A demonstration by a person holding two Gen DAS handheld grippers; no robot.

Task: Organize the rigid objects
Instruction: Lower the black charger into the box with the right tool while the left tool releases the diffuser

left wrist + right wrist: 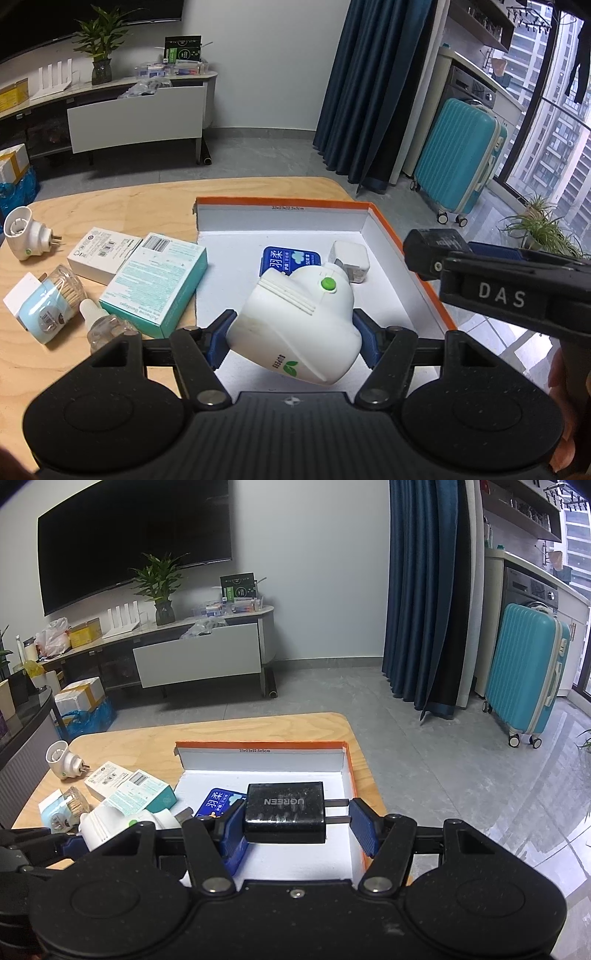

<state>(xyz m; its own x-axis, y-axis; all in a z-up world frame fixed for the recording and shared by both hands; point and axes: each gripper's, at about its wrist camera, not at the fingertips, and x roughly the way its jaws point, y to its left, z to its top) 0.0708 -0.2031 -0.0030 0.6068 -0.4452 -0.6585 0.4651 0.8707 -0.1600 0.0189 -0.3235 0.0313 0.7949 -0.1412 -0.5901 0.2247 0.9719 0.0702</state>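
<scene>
Orange-rimmed white box (pixel 380 218), open on the wooden table (pixel 122 206), already holds a blue packet (pixel 280 258) and a white charger cube (pixel 351 258). Above its floor, the left gripper (pixel 295 332) is clamped on a white plug-in vaporiser (pixel 299 325), which is glossy, bulbous, green-buttoned and tilted. The rounded shell offers the pads little flat purchase, so it may rotate or slip and drop onto the packet. The right gripper (pixel 295 823) is clamped on a black charger (pixel 284 812), one pad on its body and the other on the prong tips. That narrow contact could let the charger pivot out. With both grippers crowding the box, they could collide. Smaller items remain on the table: teal carton (pixel 155 288), cotton-swab jar (pixel 62 291).
</scene>
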